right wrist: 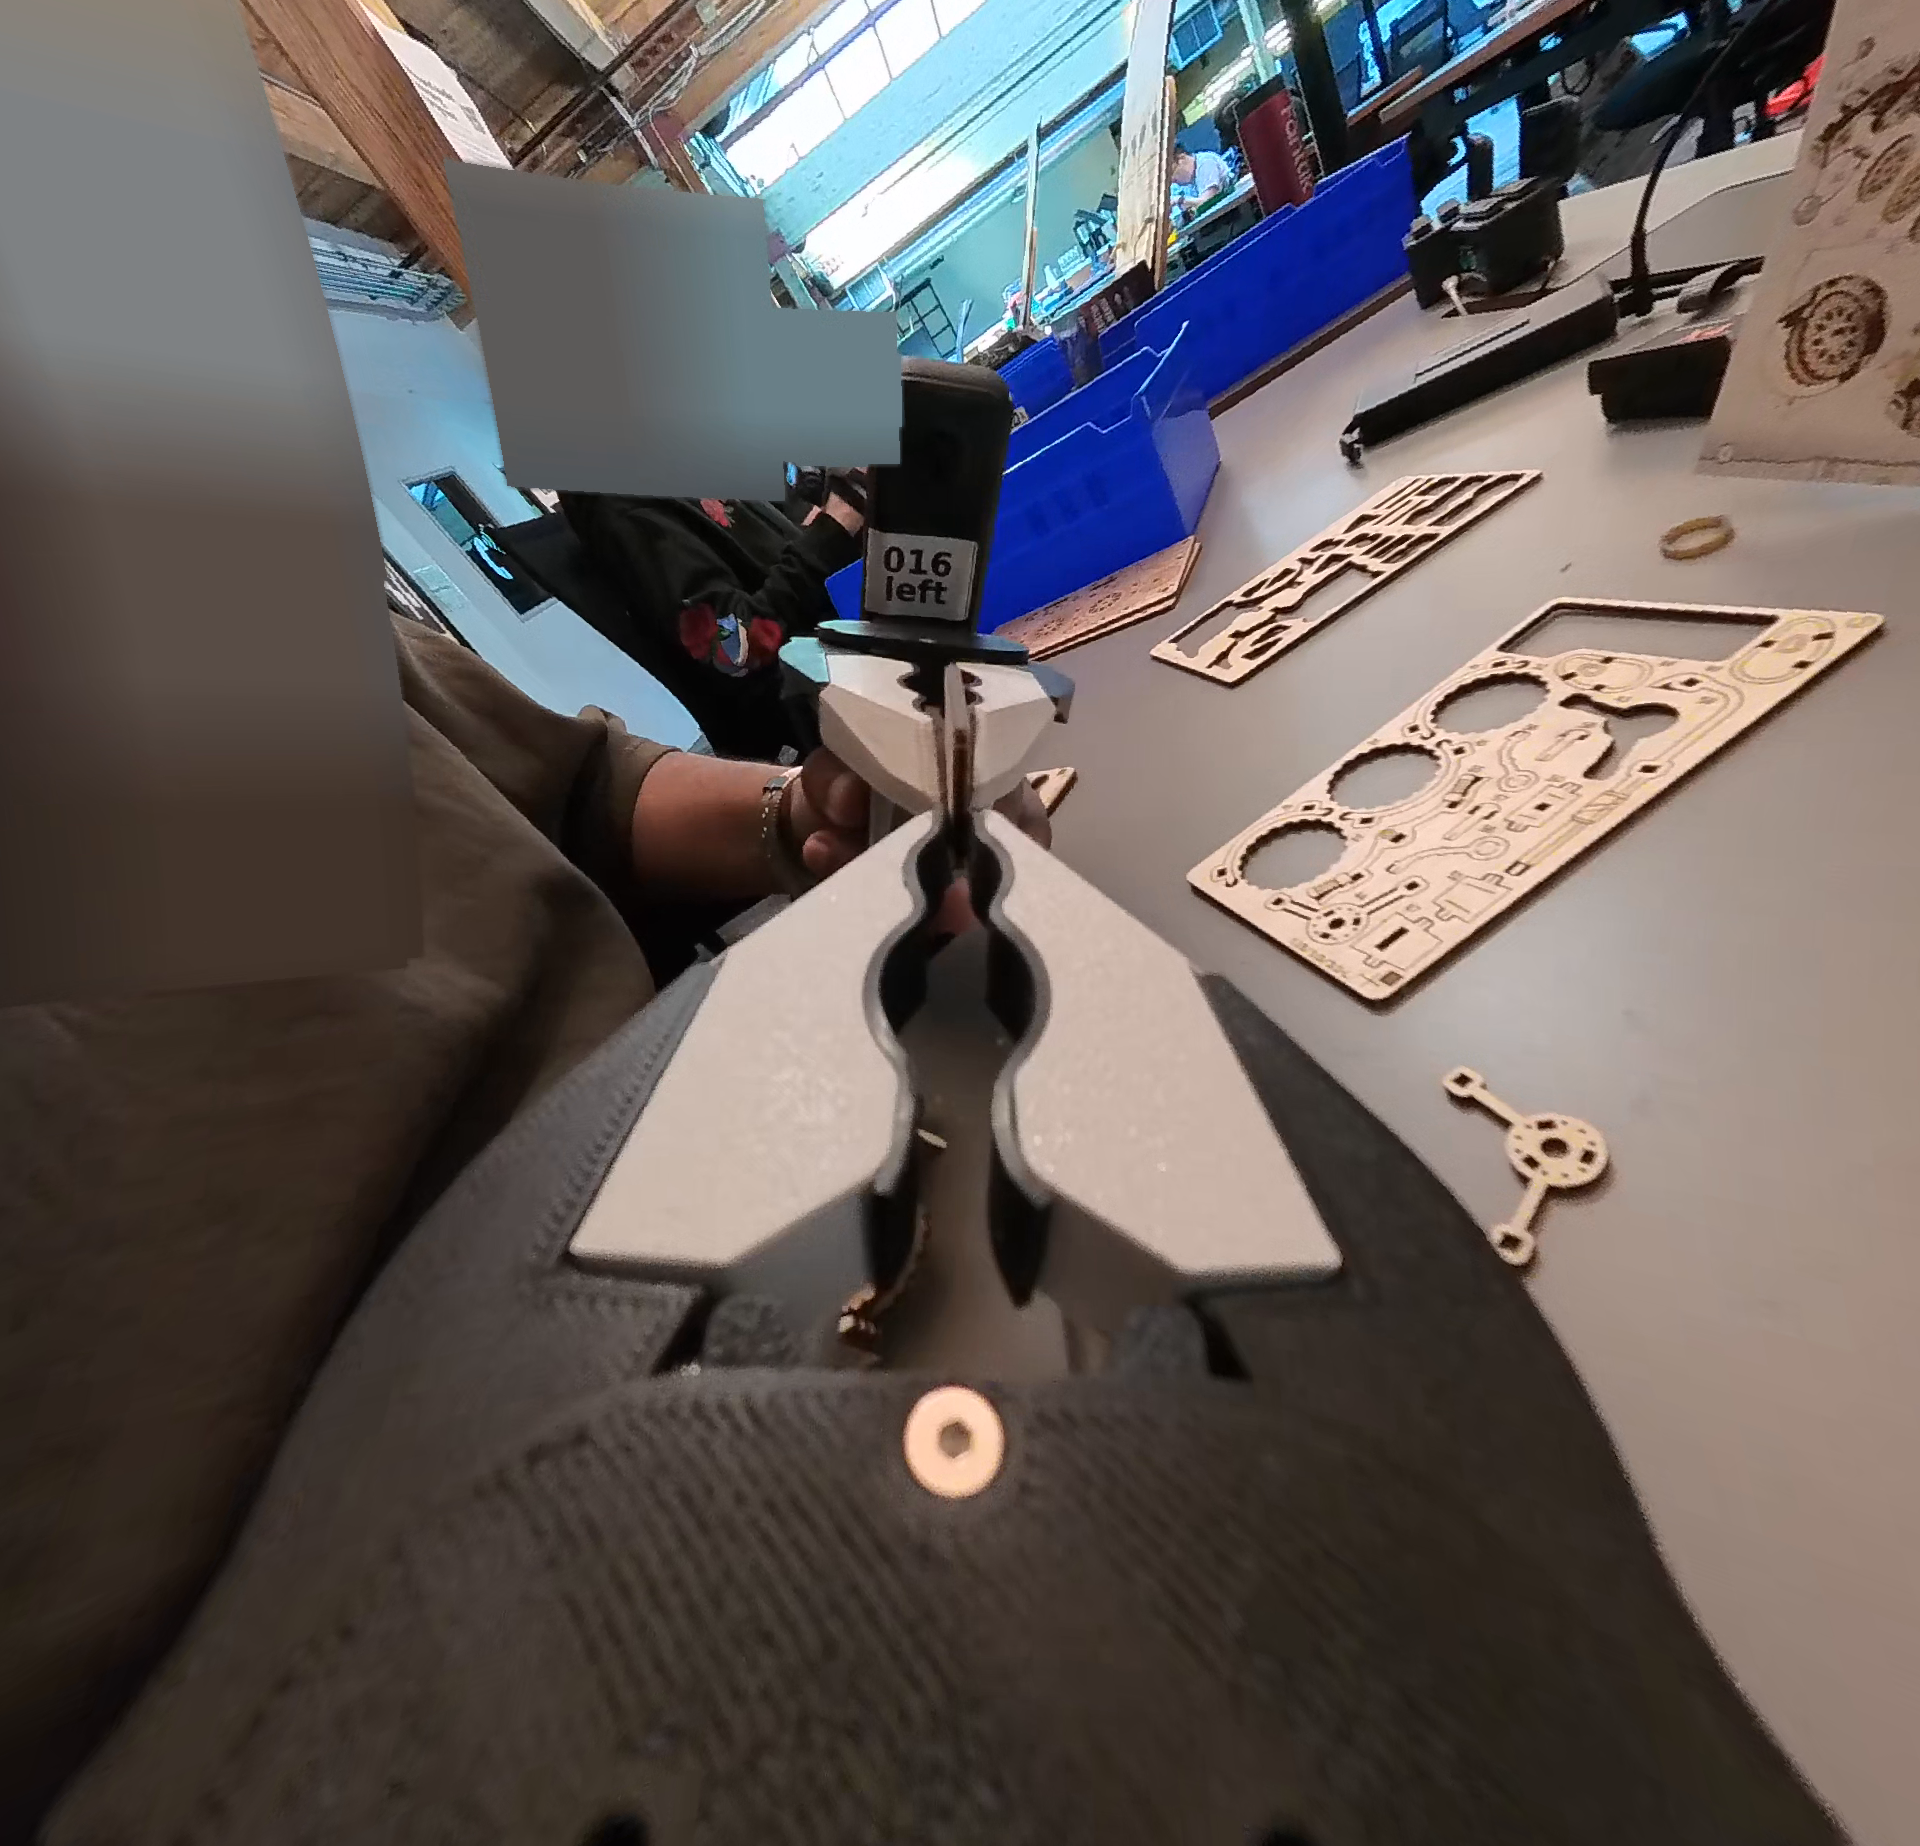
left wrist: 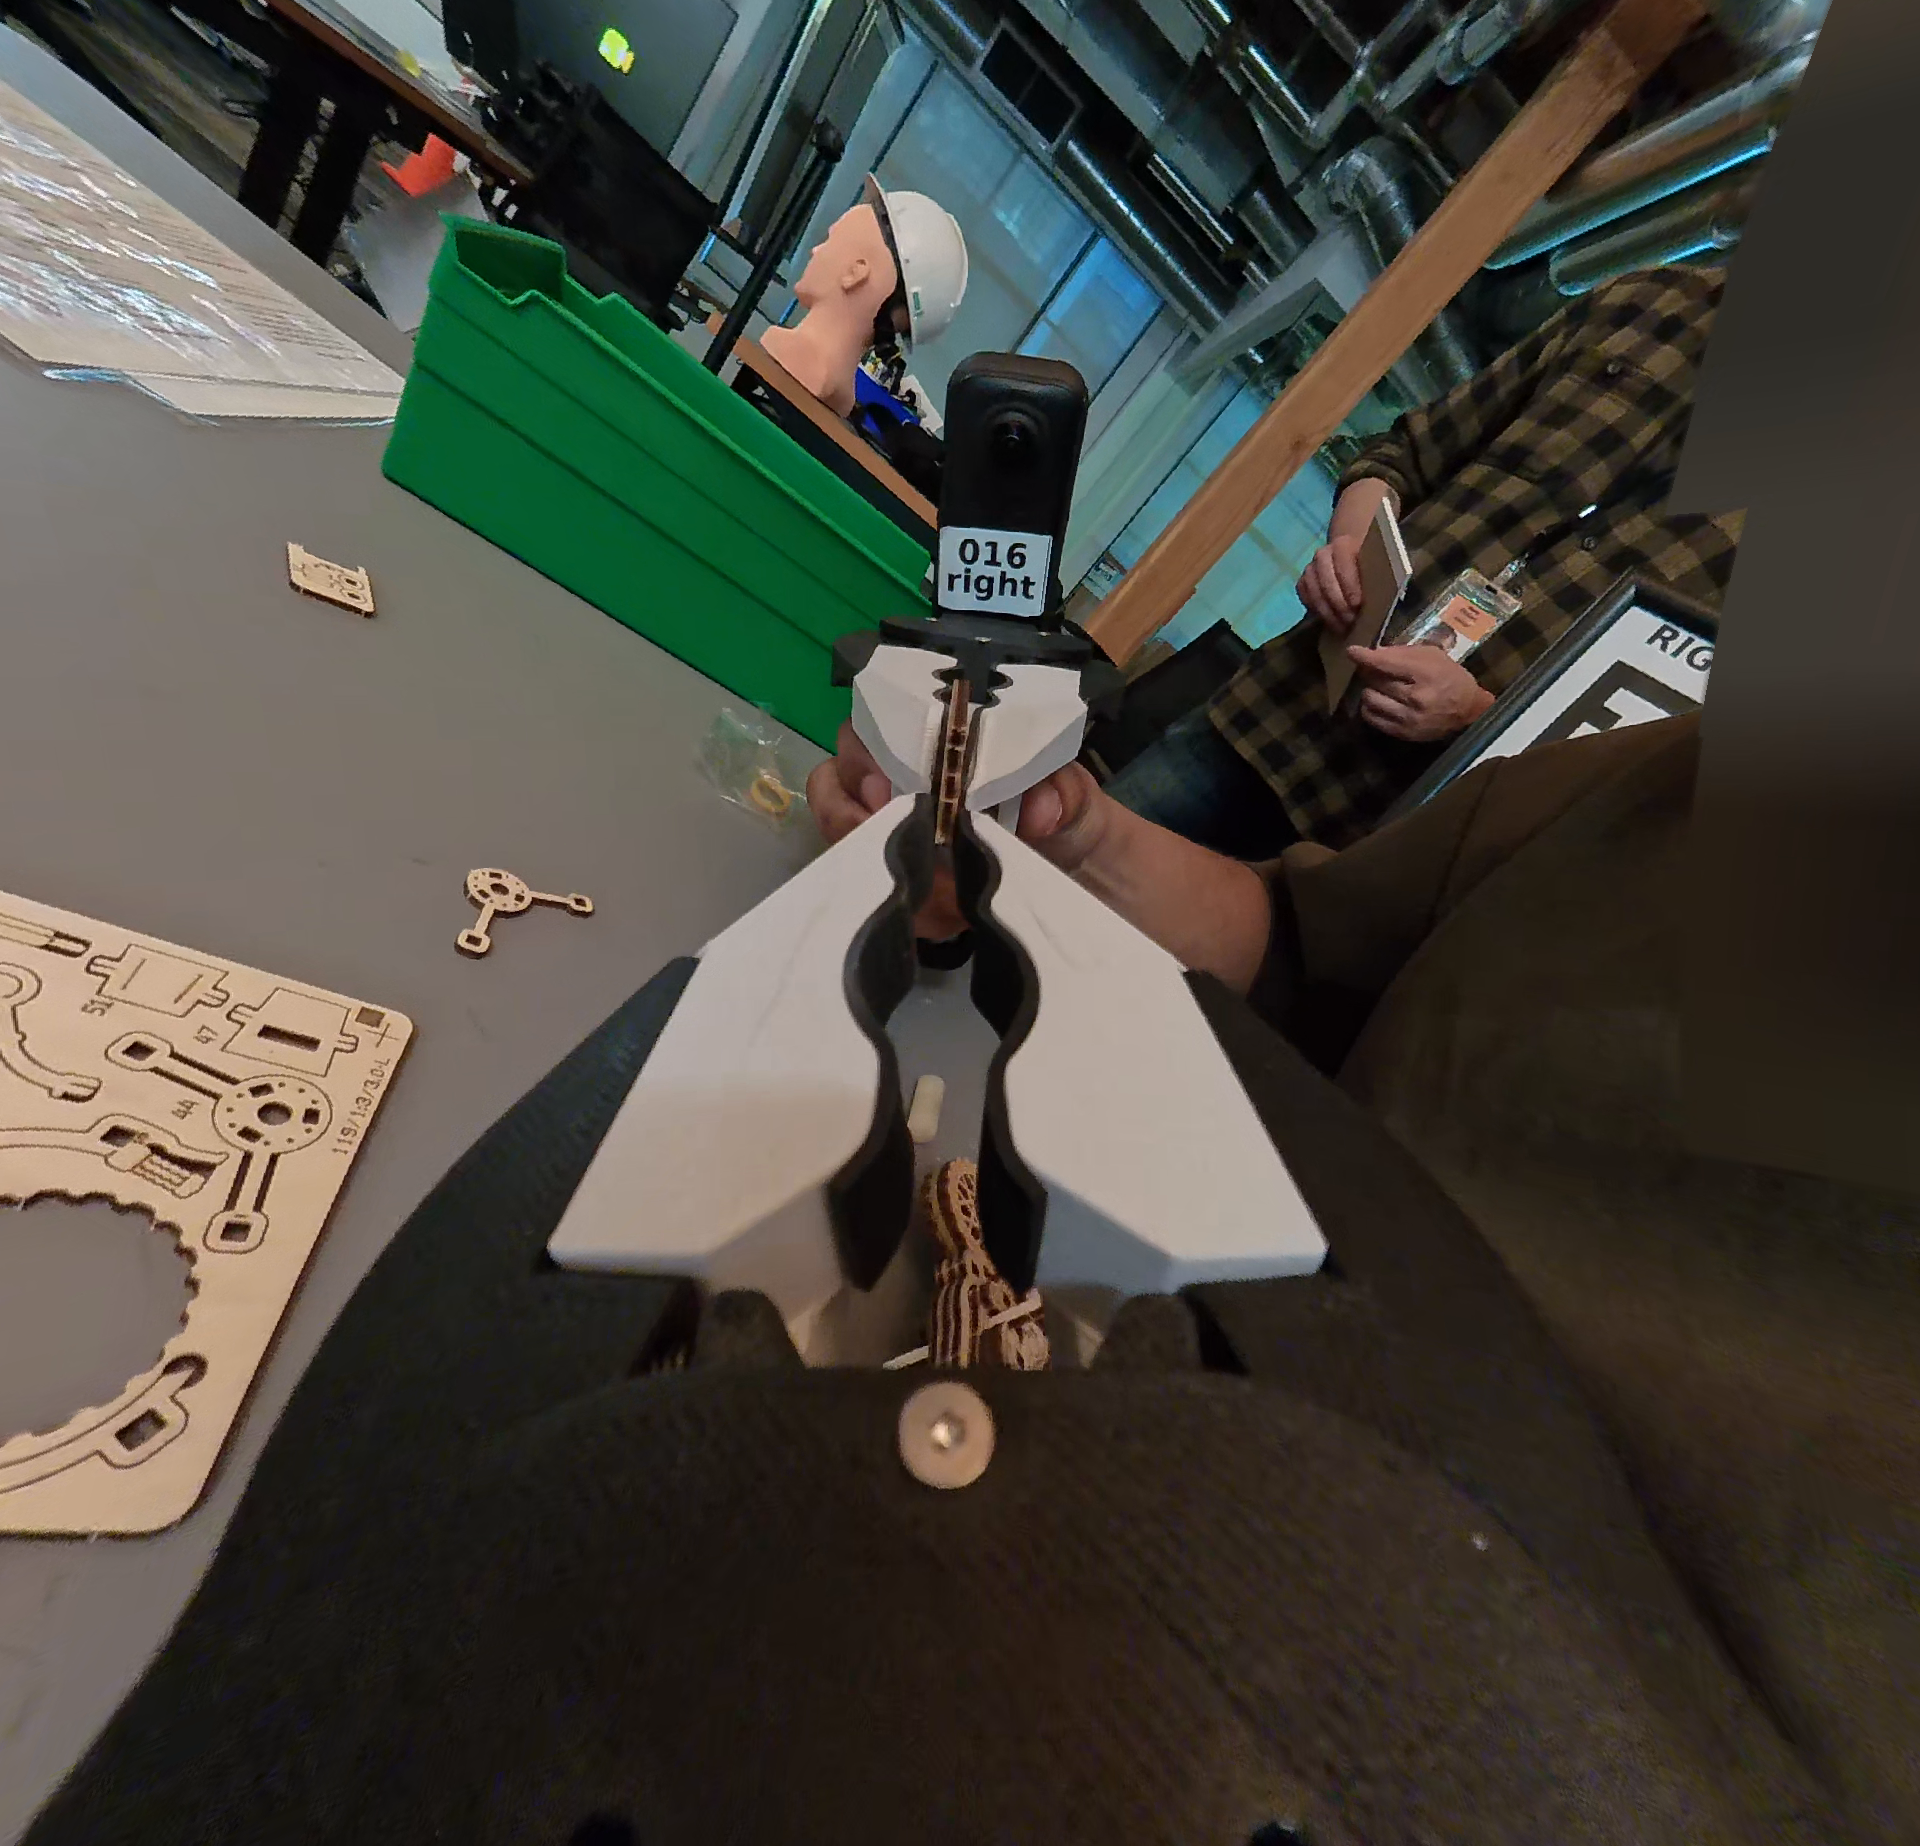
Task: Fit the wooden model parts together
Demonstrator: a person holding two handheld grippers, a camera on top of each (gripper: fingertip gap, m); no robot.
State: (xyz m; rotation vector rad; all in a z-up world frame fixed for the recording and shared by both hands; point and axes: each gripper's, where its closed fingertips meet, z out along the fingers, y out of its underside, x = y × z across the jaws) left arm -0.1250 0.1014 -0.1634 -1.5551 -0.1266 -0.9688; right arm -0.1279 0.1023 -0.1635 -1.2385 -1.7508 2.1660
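Observation:
My left gripper and right gripper meet tip to tip above the grey table. Each is shut on a thin wooden part seen edge-on. I cannot tell whether it is one piece or two joined pieces. In the right wrist view, the right gripper faces the left gripper with the thin part between them. A small assembled wooden model lies on the table below my left fingers. A loose hub part with arms lies nearby; it also shows in the right wrist view.
A punched wooden sheet lies at the left and shows in the right wrist view, with a second sheet behind it. There is a green bin, blue bins and a small plastic bag. A person in a plaid shirt stands beyond the table. Both grippers' tips are close together, under 4 cm apart.

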